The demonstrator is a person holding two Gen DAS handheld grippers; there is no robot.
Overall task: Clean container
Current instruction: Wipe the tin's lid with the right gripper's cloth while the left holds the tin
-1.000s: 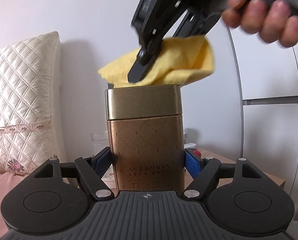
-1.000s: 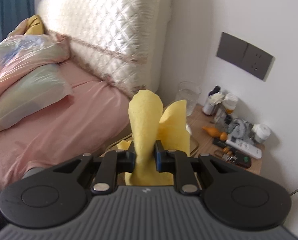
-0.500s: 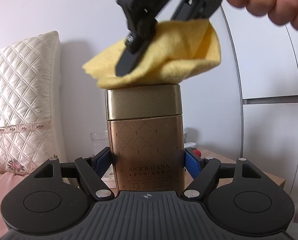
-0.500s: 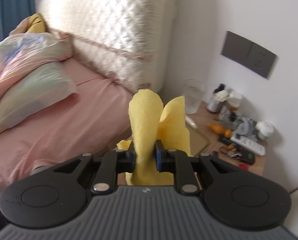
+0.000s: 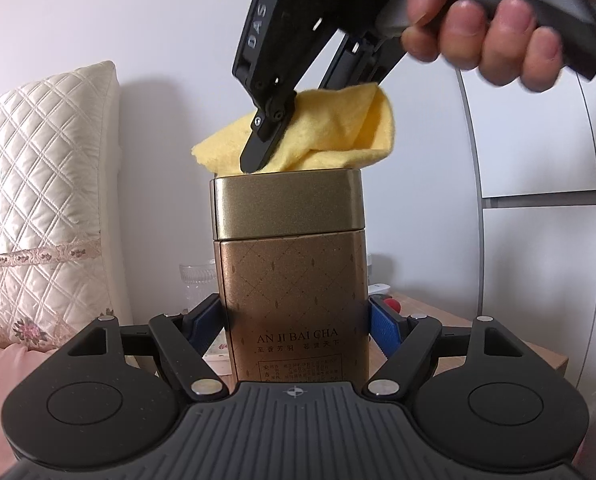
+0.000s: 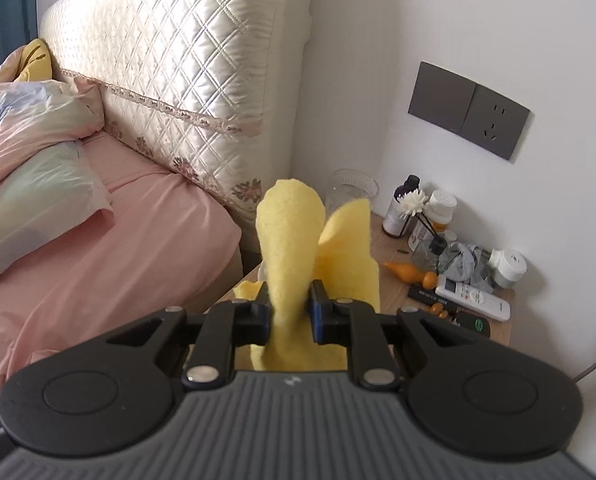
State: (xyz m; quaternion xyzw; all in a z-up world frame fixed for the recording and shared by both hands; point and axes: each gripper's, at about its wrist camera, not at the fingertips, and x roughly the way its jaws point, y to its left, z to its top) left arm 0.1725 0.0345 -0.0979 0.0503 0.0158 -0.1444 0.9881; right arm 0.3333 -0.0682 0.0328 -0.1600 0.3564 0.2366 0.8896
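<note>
A tall gold tea tin [image 5: 291, 280] with a lid stands upright between the blue pads of my left gripper [image 5: 293, 326], which is shut on its lower body. My right gripper [image 5: 257, 156] comes down from above, shut on a folded yellow cloth [image 5: 330, 132] that rests on the tin's lid. In the right wrist view the right gripper [image 6: 289, 310] clamps the cloth [image 6: 293, 248], and a sliver of the gold lid [image 6: 243, 358] shows beneath it.
A wooden nightstand [image 6: 390, 280] holds a glass [image 6: 352, 190], bottles [image 6: 400, 212], a white remote [image 6: 472, 296] and small clutter. A bed with pink sheets [image 6: 137, 248] and quilted headboard [image 6: 185, 68] lies to the left. A wall socket [image 6: 468, 114] is above.
My right gripper has swept the yellow cloth back and forth across the tin's lid, ending lower on it. The left gripper and tin have not moved.
</note>
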